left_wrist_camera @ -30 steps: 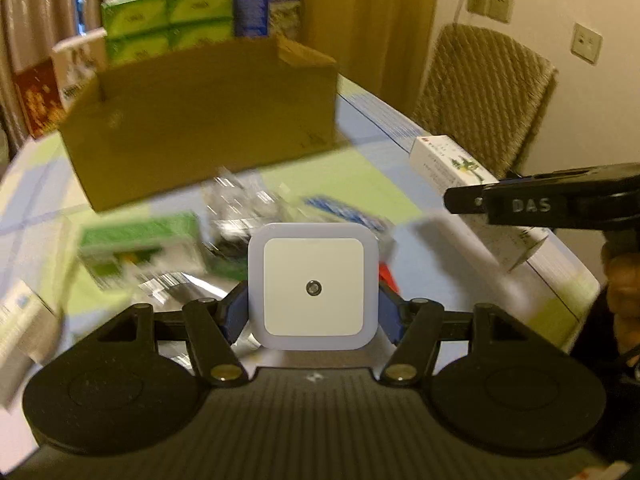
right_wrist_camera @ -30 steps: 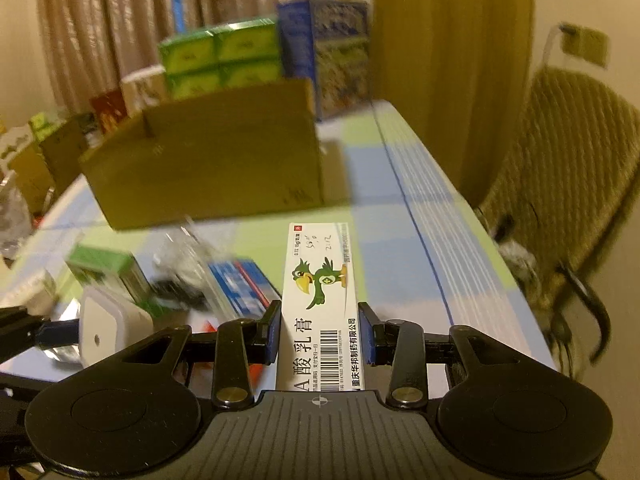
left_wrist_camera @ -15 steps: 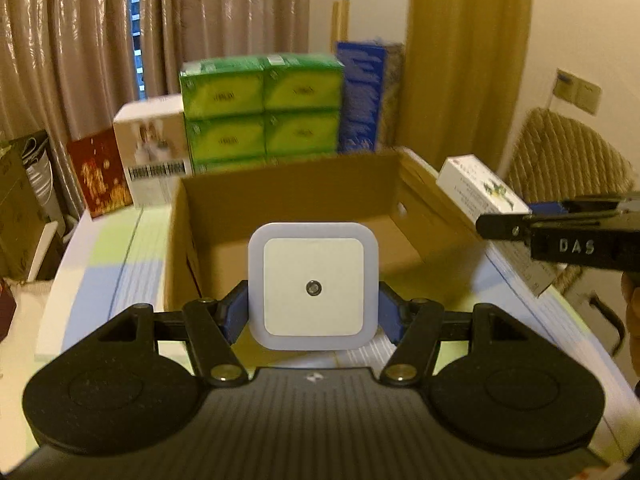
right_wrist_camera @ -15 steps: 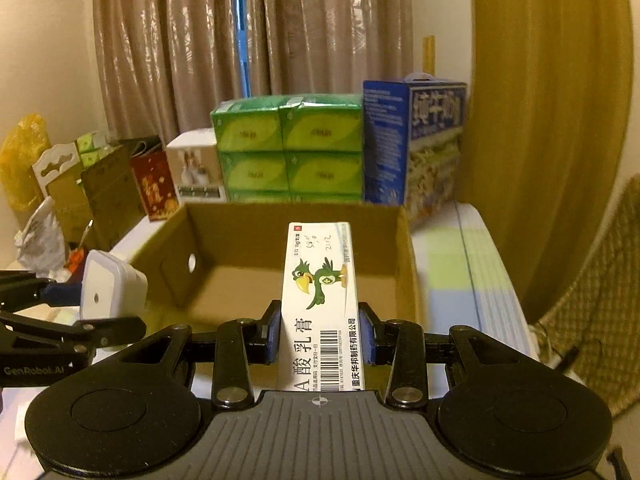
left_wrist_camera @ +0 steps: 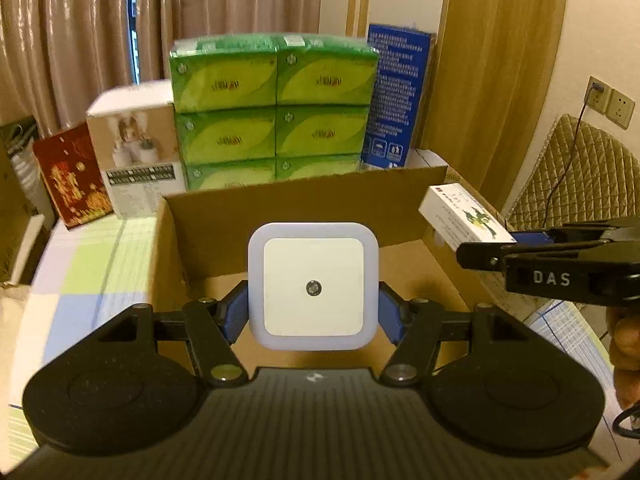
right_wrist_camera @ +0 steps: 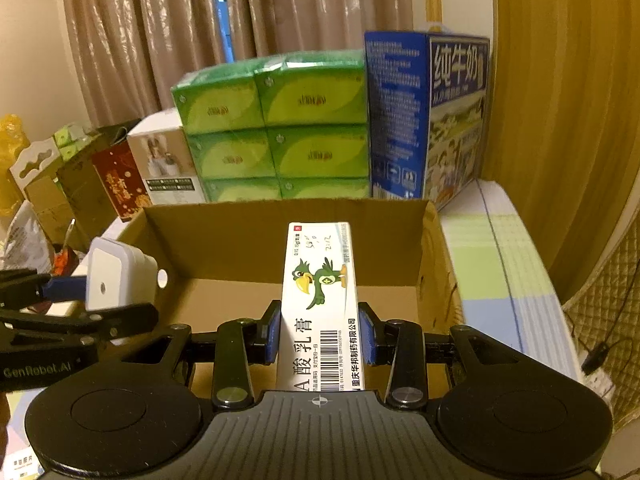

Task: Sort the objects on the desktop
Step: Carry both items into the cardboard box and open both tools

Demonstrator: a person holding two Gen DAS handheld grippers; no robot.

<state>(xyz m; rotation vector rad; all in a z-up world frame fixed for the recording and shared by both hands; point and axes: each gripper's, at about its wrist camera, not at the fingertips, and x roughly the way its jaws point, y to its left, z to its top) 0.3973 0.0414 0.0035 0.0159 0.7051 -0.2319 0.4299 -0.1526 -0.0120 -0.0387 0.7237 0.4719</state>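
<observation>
Night light (left_wrist_camera: 313, 286) is clamped in left tool (left_wrist_camera: 313, 316) & ointment box (right_wrist_camera: 320, 300) in right tool (right_wrist_camera: 320, 340), both held over open cardboard box (right_wrist_camera: 224, 236), prob. for dropping in.

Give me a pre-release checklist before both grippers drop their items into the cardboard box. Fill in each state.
1. Left gripper shut on the night light: ok, blue fingers press both sides.
2. Right gripper shut on the ointment box: ok, held upright between the fingers.
3. Cardboard box open at the top: ok.
4. Night light over the opening: ok in the left view; the right view places it at the left wall.
5. Ointment box over the opening: ok in the right view.
6. Box floor free where the items land: cannot tell, the grippers hide most of it.
</observation>
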